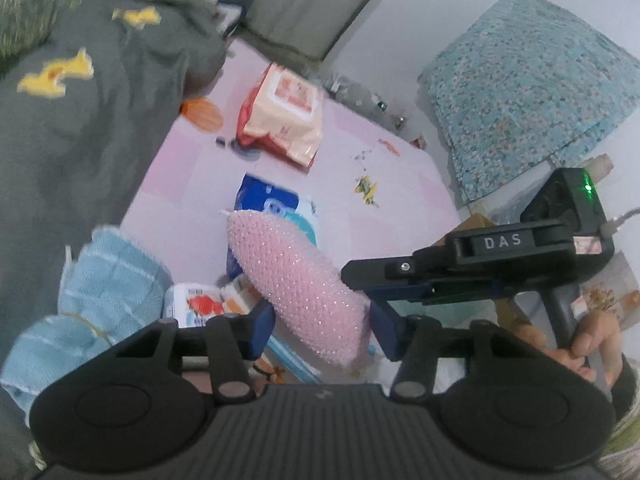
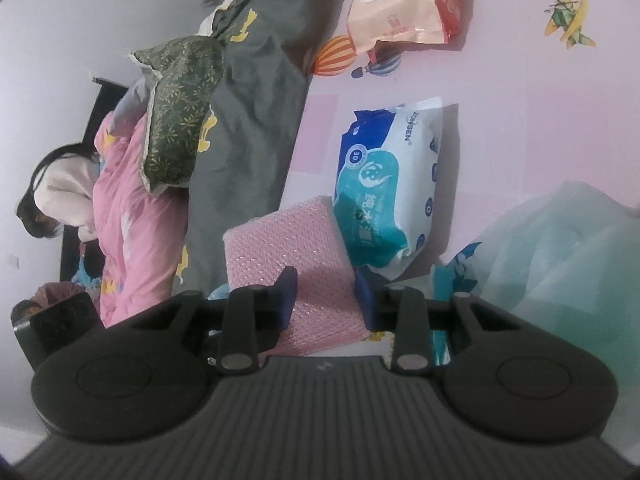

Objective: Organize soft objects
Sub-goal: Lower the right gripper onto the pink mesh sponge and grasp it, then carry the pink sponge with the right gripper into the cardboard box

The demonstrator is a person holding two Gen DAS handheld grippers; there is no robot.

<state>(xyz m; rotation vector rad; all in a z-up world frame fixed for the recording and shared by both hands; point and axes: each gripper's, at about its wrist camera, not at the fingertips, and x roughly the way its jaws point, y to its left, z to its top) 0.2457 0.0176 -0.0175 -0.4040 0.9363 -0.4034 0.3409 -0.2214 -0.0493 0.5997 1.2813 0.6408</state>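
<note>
A pink sparkly sponge (image 1: 304, 288) hangs above the pink bed sheet (image 1: 400, 200). My left gripper (image 1: 322, 330) straddles the sponge's lower part, and both blue pads touch its sides. In the left wrist view my right gripper (image 1: 362, 284) reaches in from the right and pinches the sponge's edge; a hand (image 1: 580, 344) holds its handle. In the right wrist view the sponge (image 2: 292, 248) sits squeezed between the right gripper's (image 2: 326, 300) two fingers. A blue-and-white wipes pack (image 2: 388, 184) lies just behind it.
An orange-and-pink wipes pack (image 1: 280, 112) lies farther up the sheet. A light blue towel (image 1: 100, 272) and a grey quilt (image 1: 80, 120) are at the left. A blue patterned pillow (image 1: 528, 88) leans at the right. A person (image 2: 60, 188) sits past the green pillow (image 2: 180, 112).
</note>
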